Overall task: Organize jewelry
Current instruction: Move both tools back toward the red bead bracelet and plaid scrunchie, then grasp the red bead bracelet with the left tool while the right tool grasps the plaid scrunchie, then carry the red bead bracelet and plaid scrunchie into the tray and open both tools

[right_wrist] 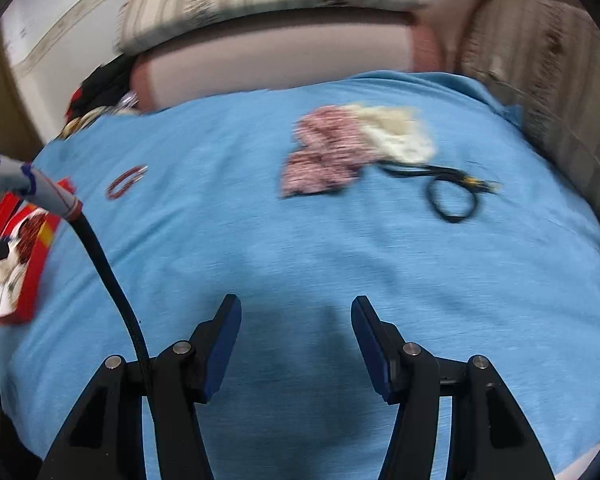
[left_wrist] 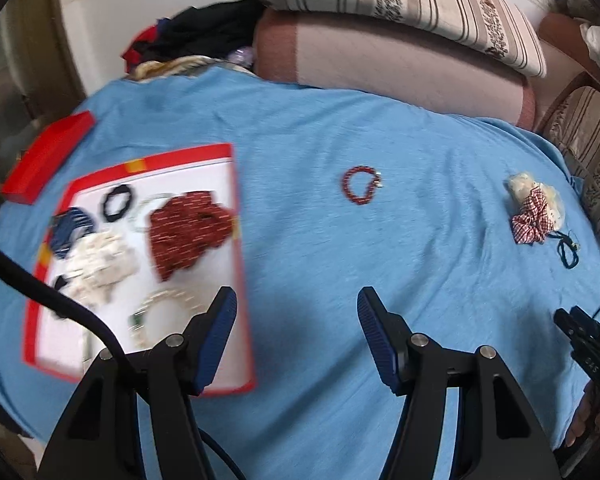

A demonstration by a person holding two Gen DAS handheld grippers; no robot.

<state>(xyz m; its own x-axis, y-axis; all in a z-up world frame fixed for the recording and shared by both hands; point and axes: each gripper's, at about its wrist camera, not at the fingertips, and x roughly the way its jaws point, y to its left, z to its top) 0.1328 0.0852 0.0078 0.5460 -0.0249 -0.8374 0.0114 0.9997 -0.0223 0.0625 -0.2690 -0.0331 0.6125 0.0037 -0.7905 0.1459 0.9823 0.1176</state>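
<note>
On the blue cloth-covered bed (left_wrist: 300, 240), far left: shallow red-rimmed white tray (left_wrist: 236, 264), its red lid (left_wrist: 44, 160) lying apart at the far-left edge. In the tray: dark red patterned scrunchie (left_wrist: 188, 232), cream scrunchie (left_wrist: 96, 268), navy striped scrunchie (left_wrist: 70, 232), small black hair tie (left_wrist: 117, 202), pale beaded bracelet (left_wrist: 168, 300) at the near end. All blurred; finer detail not readable.

My left tool (left_wrist: 296, 304) hangs over bare cloth just right of the tray, fingers spread wide, nothing between them. My right tool (right_wrist: 296, 312) likewise spread and empty, above bare cloth nearer the right side.

Loose items: red beaded bracelet (left_wrist: 362, 185) alone mid-bed, beyond the left tool. Far right, red-and-white checked scrunchie (left_wrist: 534, 222) touching a cream lace scrunchie (left_wrist: 530, 190); thin dark elastic loop (left_wrist: 568, 252) just near of them.

Striped cushions (left_wrist: 400, 8) stacked at the far edge.
</note>
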